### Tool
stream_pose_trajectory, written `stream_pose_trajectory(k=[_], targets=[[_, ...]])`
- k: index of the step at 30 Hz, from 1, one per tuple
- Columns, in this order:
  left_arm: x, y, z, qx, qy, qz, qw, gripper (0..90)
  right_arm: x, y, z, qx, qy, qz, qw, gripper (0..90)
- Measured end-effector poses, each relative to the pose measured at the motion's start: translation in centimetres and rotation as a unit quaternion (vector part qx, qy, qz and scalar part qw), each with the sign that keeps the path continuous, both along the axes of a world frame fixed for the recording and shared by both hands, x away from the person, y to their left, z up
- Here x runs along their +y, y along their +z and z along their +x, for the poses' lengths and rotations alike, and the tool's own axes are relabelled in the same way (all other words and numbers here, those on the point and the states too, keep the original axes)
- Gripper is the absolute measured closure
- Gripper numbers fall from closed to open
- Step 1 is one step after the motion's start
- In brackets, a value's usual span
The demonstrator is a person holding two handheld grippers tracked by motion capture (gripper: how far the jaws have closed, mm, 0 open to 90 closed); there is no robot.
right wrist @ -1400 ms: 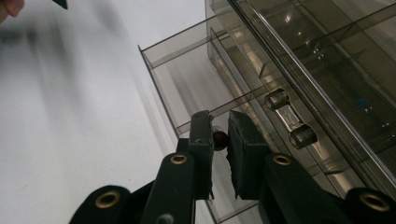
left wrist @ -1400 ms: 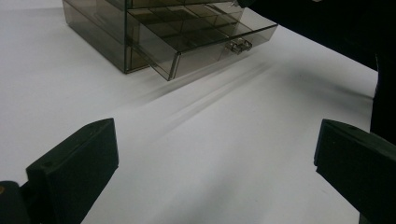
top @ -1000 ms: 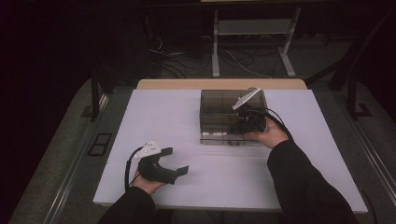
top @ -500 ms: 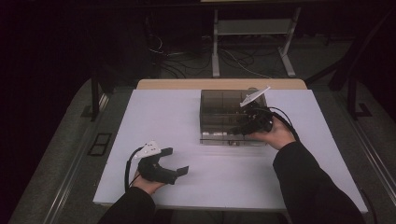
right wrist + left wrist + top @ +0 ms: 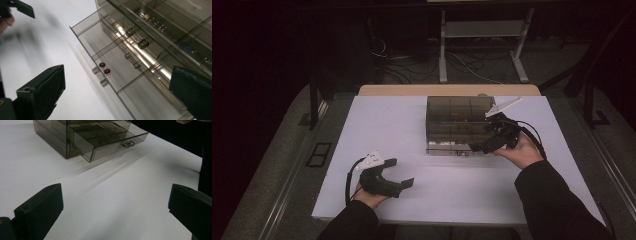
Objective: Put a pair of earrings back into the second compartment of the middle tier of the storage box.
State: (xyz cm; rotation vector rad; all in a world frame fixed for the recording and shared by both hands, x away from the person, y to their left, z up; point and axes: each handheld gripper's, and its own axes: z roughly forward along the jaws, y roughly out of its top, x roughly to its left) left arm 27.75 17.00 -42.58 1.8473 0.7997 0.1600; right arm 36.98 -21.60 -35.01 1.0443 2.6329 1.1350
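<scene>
Right claw (image 5: 479, 146) partly over drawer (image 5: 447, 146)

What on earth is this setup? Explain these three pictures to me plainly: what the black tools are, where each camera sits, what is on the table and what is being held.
No robot here: a person holds a hand tool in each hand, each with two black fingers that open and shut. The high view looks down from above the person's side. The left gripper rests low on the white table, open and holding nothing. The right gripper is at the front of a smoky clear drawer cabinet.

The other two pictures come from cameras riding on the tools, looking along their own fingers. The left gripper view shows the bottom drawer pulled out, with its small metal handle. The right gripper view looks down into that drawer, where two small red beads lie in a compartment. Its fingers stand wide apart, gripping nothing.
</scene>
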Motion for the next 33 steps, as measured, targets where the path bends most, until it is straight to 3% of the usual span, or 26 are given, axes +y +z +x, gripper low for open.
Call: stream_pose_trajectory(k=[11, 33], targets=[[0.0, 0.0, 0.0, 0.000, 0.001, 0.000, 1.0000, 0.0, -2.0, -0.2, -2.2, -0.004, -0.018, 0.011, 0.9998, 0.0], [0.0, 0.0, 0.0, 0.001, 0.003, -0.001, 1.0000, 0.0, -5.0, -3.4, -6.2, -0.012, -0.048, 0.048, 0.9976, 0.1]])
